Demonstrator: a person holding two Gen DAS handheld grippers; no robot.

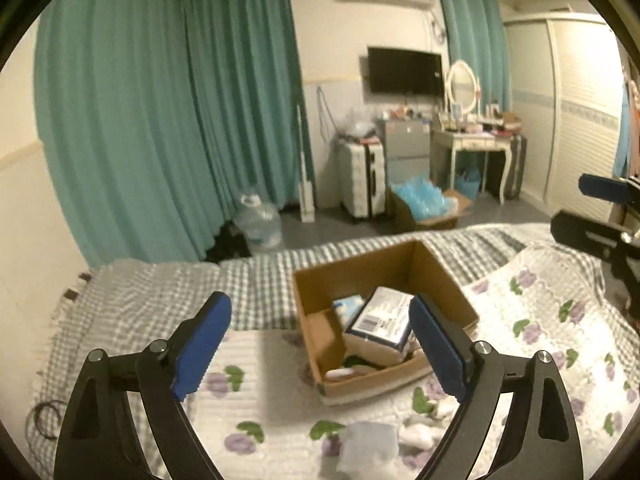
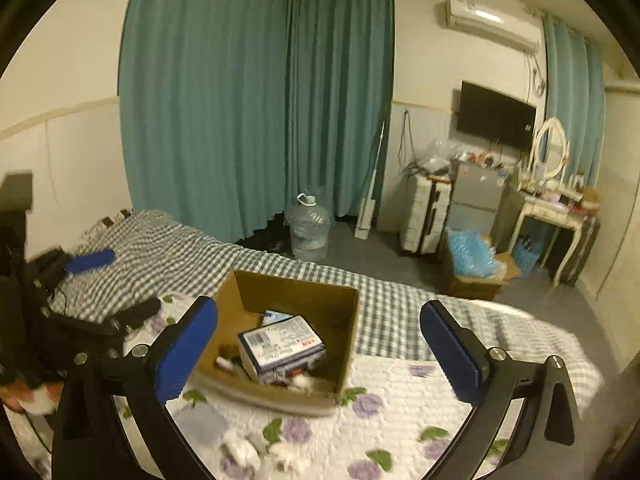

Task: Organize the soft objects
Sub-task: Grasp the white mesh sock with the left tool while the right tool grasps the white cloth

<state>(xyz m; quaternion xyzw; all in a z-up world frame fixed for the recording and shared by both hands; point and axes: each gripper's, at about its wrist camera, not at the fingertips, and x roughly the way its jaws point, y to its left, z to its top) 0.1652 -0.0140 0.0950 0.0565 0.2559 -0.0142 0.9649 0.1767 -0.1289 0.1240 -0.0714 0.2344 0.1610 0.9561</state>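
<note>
One bed point(image 1: 168, 300) filled the lower half of both views, dressed in two layers — a grey checked sheet beneath and a white quilt point(image 1: 280, 412) printed with purple flowers on top. One open cardboard box point(image 1: 400, 264) sat on the quilt, near its edge with the checked sheet. Inside it lay two packs that could be counted: a larger tissue pack point(image 1: 380, 318) with a barcode label, tilted against the box's contents, and a smaller pale blue pack point(image 1: 347, 307) behind it; the smaller bits lower in the box were too blurred to count.

Two grippers were in view, both empty. The left gripper point(image 1: 320, 350) hovered above the quilt just before the box, its two blue pads spread wide apart. The right gripper point(image 2: 318, 354) hung over the box's near side with its pads equally wide.

On the quilt in front of the box lay one flat pale tissue packet point(image 1: 368, 446) and, just beside it, a small cluster of white soft objects point(image 1: 418, 432) — blurred, so their number cannot be told.
</note>
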